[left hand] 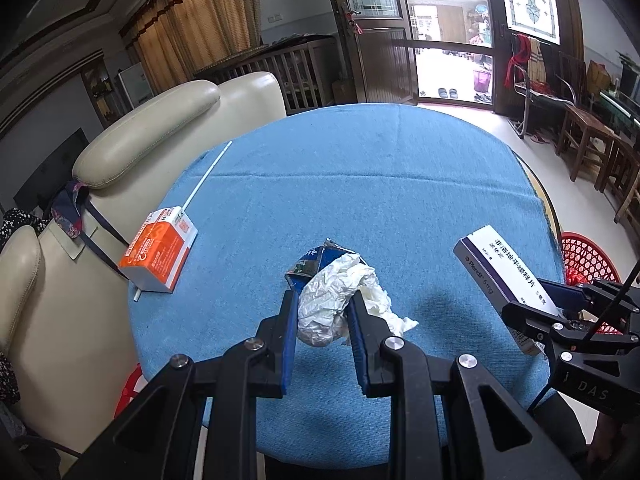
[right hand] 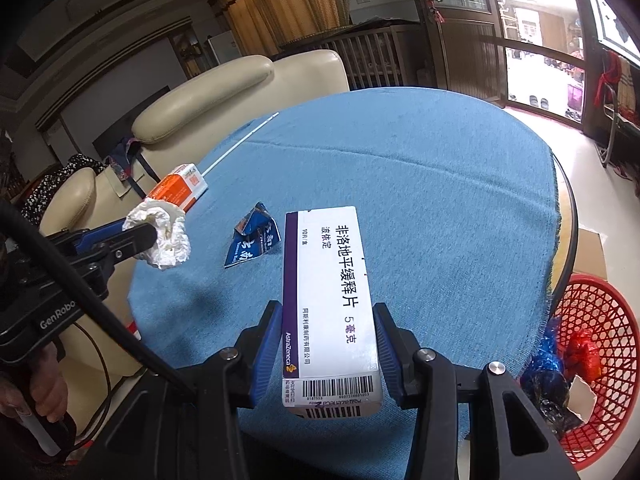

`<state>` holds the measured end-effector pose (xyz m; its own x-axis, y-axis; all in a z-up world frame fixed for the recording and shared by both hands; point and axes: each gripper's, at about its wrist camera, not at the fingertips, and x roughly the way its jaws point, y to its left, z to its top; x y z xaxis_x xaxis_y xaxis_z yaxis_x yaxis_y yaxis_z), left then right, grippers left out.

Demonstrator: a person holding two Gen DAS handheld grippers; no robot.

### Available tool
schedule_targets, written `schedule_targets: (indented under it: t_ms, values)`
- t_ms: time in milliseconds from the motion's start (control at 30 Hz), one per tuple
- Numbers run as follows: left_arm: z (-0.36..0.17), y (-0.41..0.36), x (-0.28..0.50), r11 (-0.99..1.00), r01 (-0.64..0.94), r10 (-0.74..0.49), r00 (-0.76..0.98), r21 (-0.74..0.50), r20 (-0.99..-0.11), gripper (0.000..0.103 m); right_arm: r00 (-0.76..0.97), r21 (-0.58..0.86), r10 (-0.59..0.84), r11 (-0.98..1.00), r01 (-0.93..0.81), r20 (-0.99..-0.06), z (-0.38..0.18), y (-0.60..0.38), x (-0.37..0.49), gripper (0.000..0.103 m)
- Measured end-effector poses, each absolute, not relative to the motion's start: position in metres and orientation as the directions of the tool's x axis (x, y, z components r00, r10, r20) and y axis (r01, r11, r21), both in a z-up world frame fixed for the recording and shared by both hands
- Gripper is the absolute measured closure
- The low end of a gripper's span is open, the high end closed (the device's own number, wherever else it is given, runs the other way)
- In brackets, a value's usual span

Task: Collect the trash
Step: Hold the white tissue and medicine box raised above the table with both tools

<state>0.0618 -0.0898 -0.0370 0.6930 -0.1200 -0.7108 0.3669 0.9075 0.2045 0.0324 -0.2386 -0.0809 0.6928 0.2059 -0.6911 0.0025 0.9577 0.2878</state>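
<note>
Your right gripper point(right hand: 326, 340) pinches the white AstraZeneca box point(right hand: 328, 300), "5毫克", above the blue tablecloth point(right hand: 440, 200); your left gripper point(left hand: 322, 312) squeezes a crumpled tissue point(left hand: 332, 304). The red basket point(right hand: 600, 340) sits beside the cloth; an orange box point(left hand: 160, 248) and a blue wrapper point(right hand: 252, 236) lie on it.

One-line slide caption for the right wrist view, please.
Right claw grips a white medicine box above the blue tablecloth; red basket beside the table.

A crumpled white tissue point(left hand: 332, 300) and a white-purple medicine box point(right hand: 330, 304) are held aloft. An orange carton point(left hand: 160, 250), white stick point(left hand: 206, 176) and torn blue wrapper point(right hand: 254, 236) lie on the blue cloth.
</note>
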Motion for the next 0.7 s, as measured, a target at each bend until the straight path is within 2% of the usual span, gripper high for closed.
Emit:
schedule_targets:
  t_ms: [700]
  values:
    - [-0.028,-0.102,0.056,0.899,0.378,-0.129,0.713,0.222,-0.69,0.077,0.711,0.308,0.195,0.951,0.031,-0.676,-0.073,-0.256,0.024,0.055]
